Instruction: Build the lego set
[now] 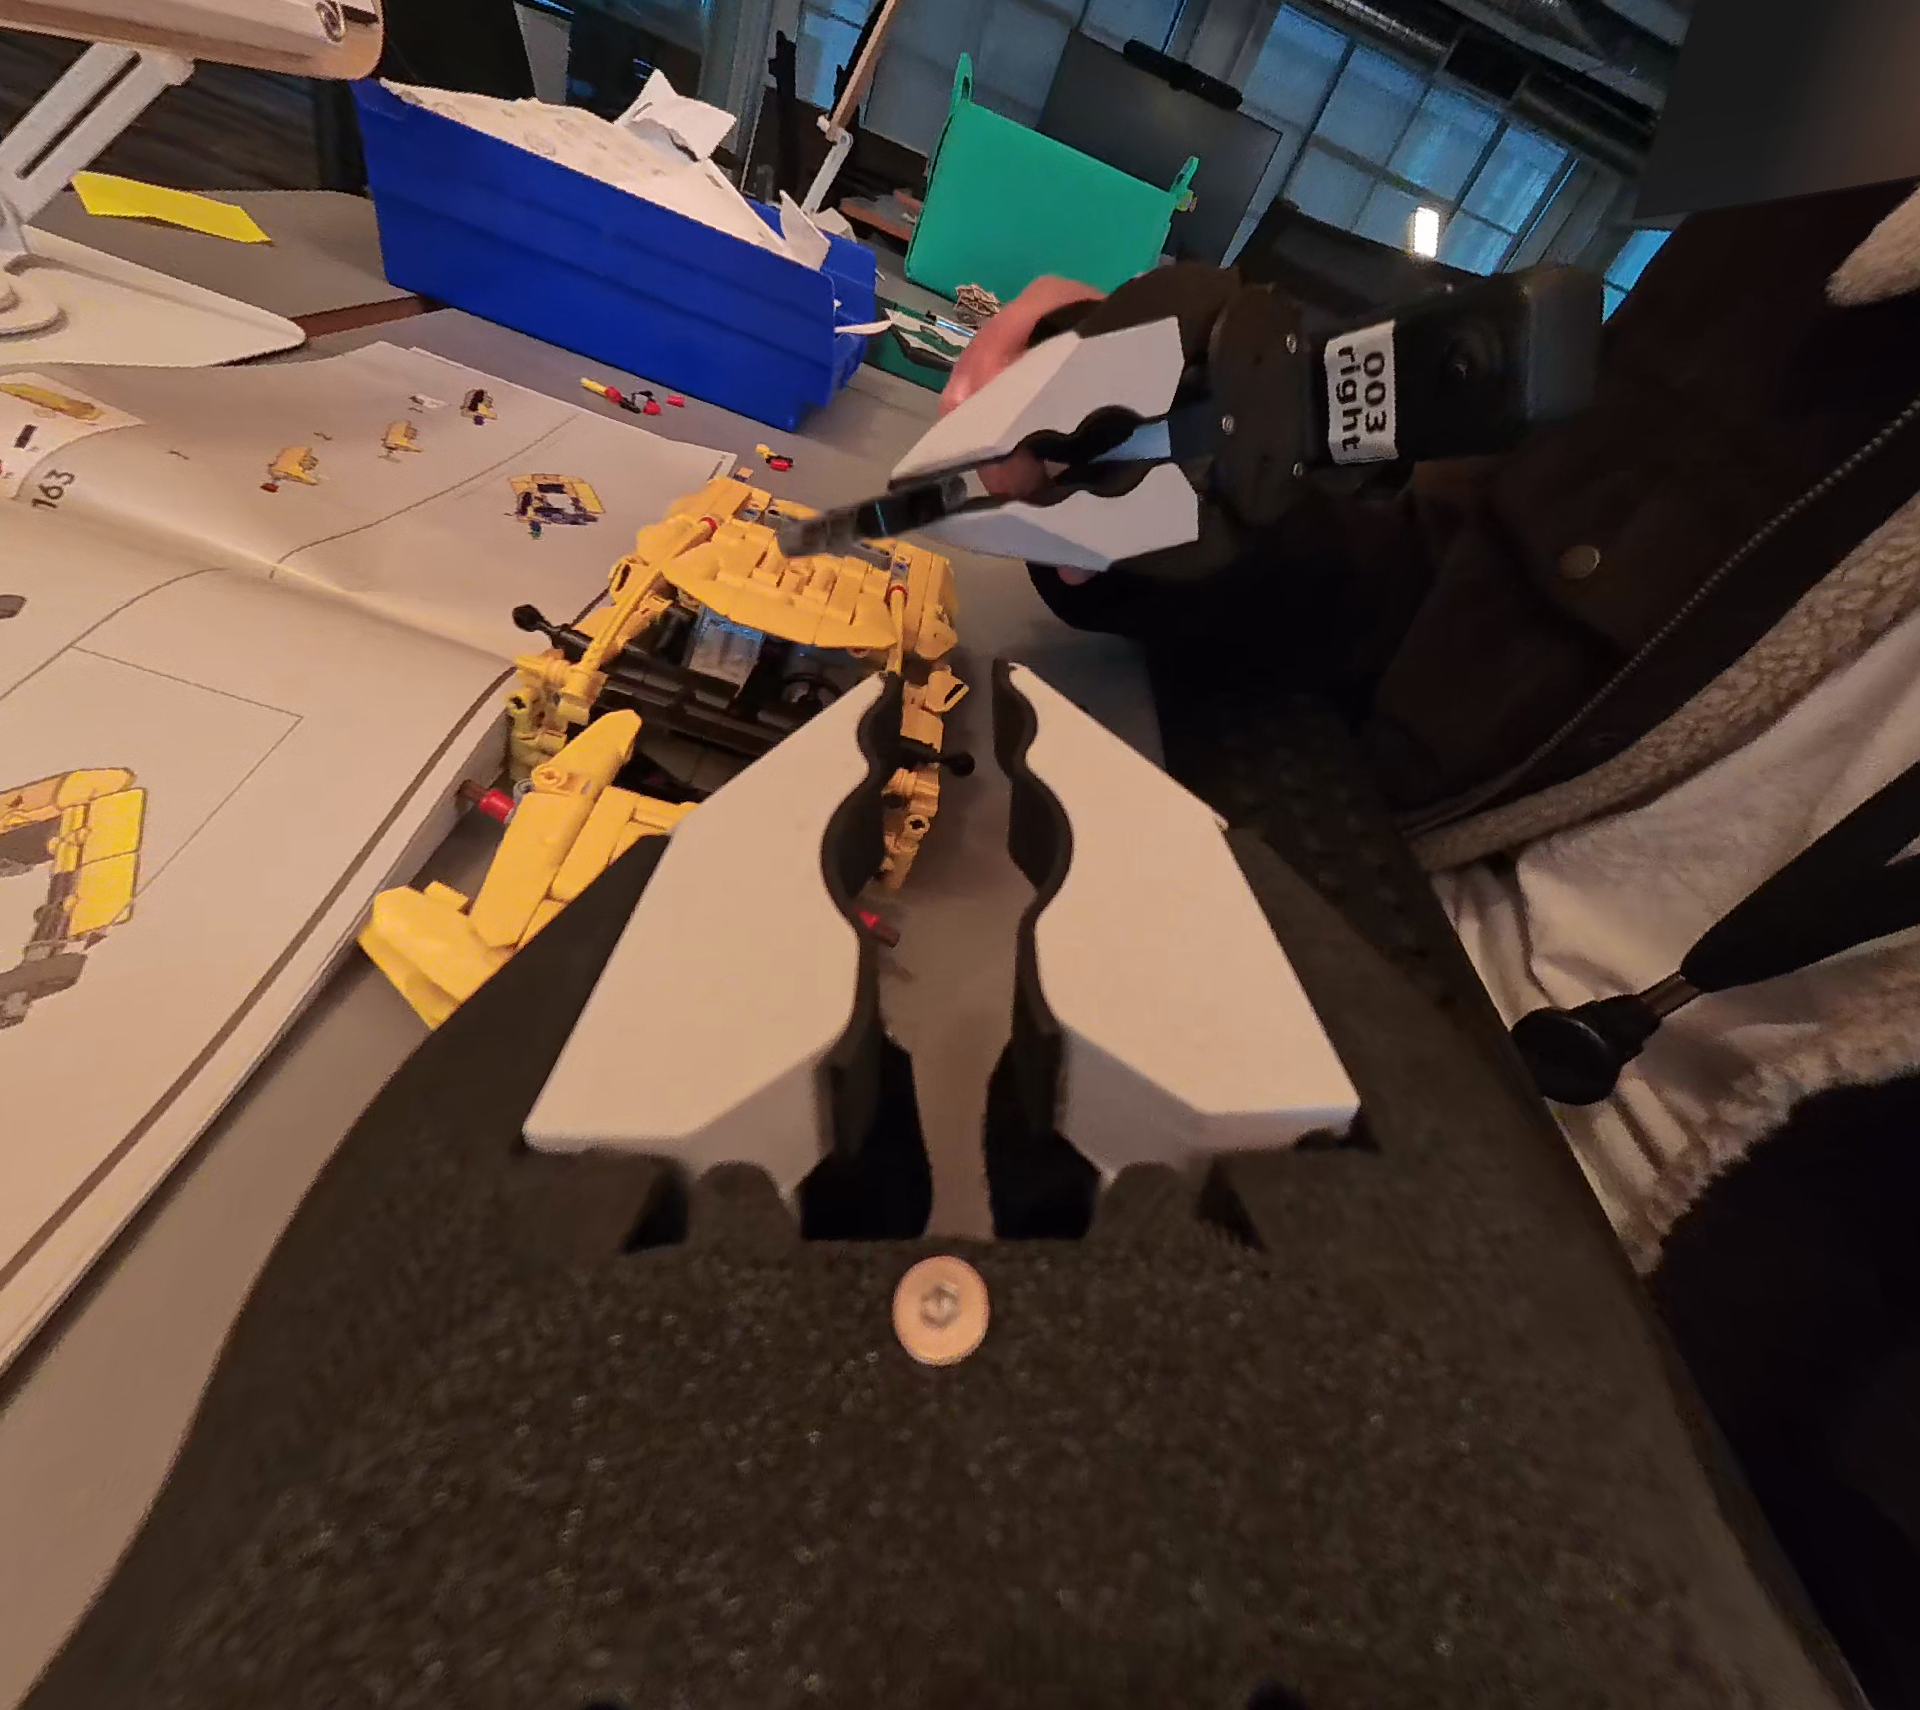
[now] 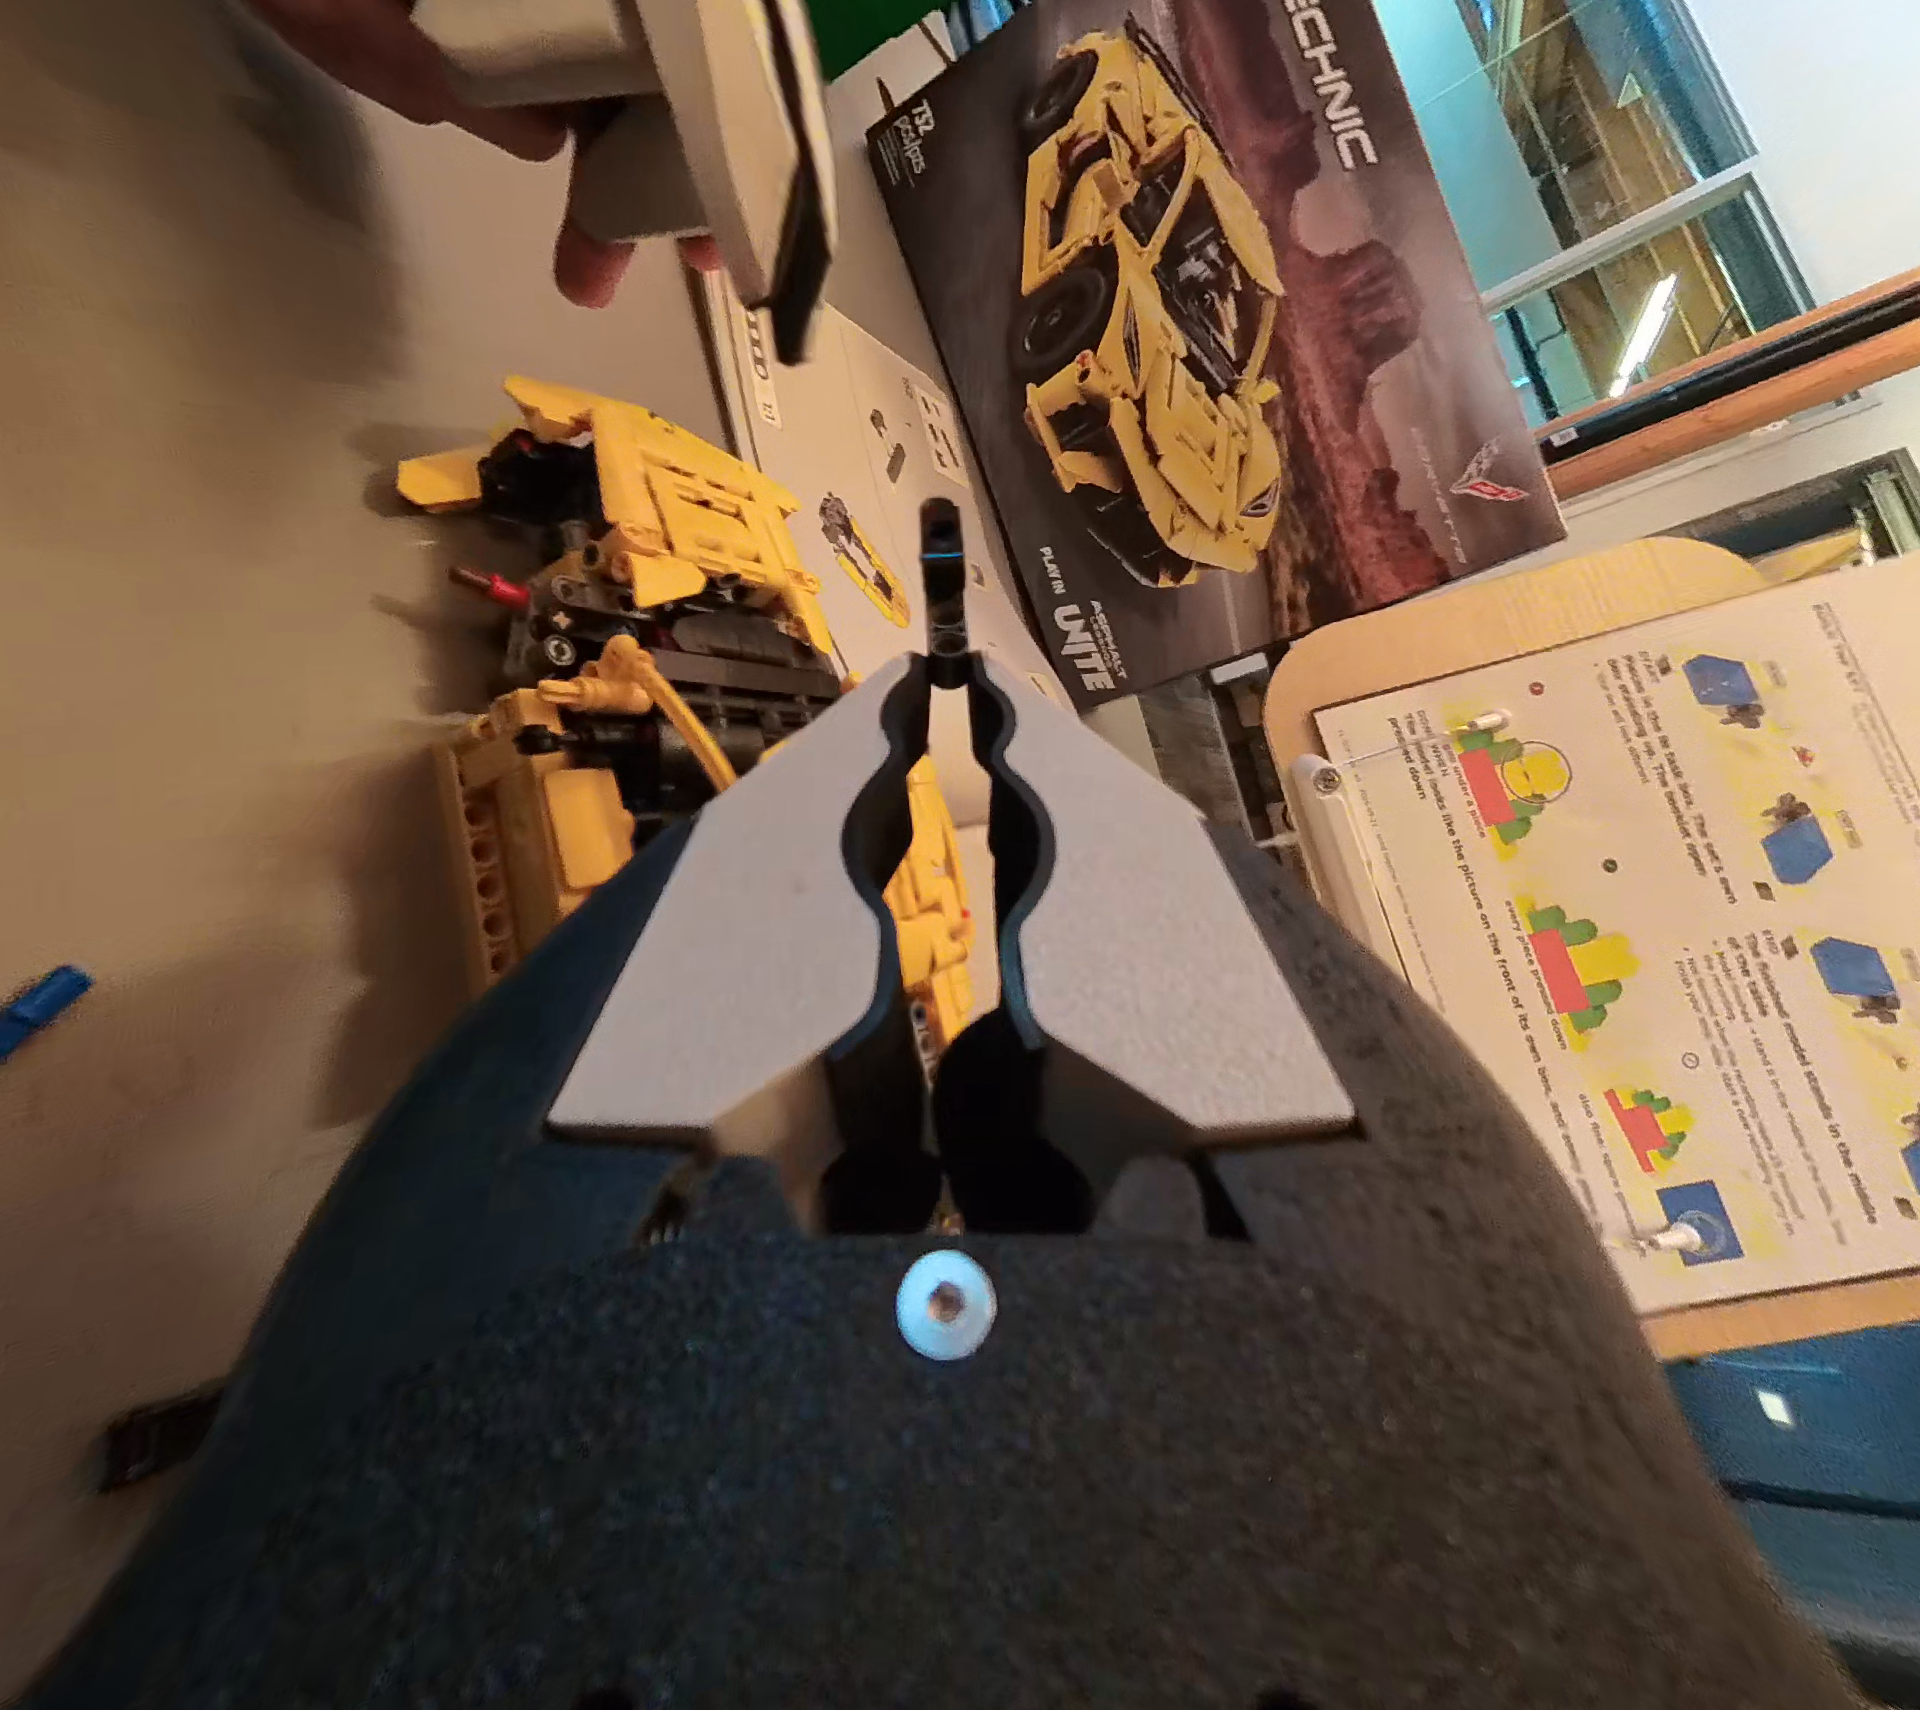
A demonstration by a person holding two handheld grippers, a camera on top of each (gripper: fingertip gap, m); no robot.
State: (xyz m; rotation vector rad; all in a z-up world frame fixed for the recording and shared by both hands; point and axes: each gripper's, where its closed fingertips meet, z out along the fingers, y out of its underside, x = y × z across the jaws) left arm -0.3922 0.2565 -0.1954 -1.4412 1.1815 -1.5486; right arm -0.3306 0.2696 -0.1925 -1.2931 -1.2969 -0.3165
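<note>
Grey tabletop [image 1: 1091, 704] ran under everything, windows and ceiling ducts behind. Far left, an open instruction booklet [image 1: 260, 673] lay flat, its edge touching the yellow car model [image 1: 727, 652], which sat mid-table partly built. Behind the booklet a blue bin [image 1: 603, 268] full of torn paper blocked the back, loose small pieces [image 1: 629, 396] just in front of it, and a green bin [image 1: 1029, 216] farther right. Left gripper [image 1: 940, 684] hovered low over the near side of the model, fingers apart with nothing between them. Right gripper [image 1: 904, 497] came in from the right above the model's top, pinching a slim black beam [image 1: 862, 517] whose tip was at or just over the yellow panels; contact unclear. A person's jacket sleeve [image 1: 1558, 569] filled the right edge. In the right wrist view the black beam stuck out past the fingertips [image 2: 945, 684], the set box [image 2: 1195, 289] stood beyond the booklet, an instruction board [image 2: 1621, 912] stood right. Bare table remained on the model's far side from the booklet, with a blue piece [image 2: 42, 1006] near the frame edge.
</note>
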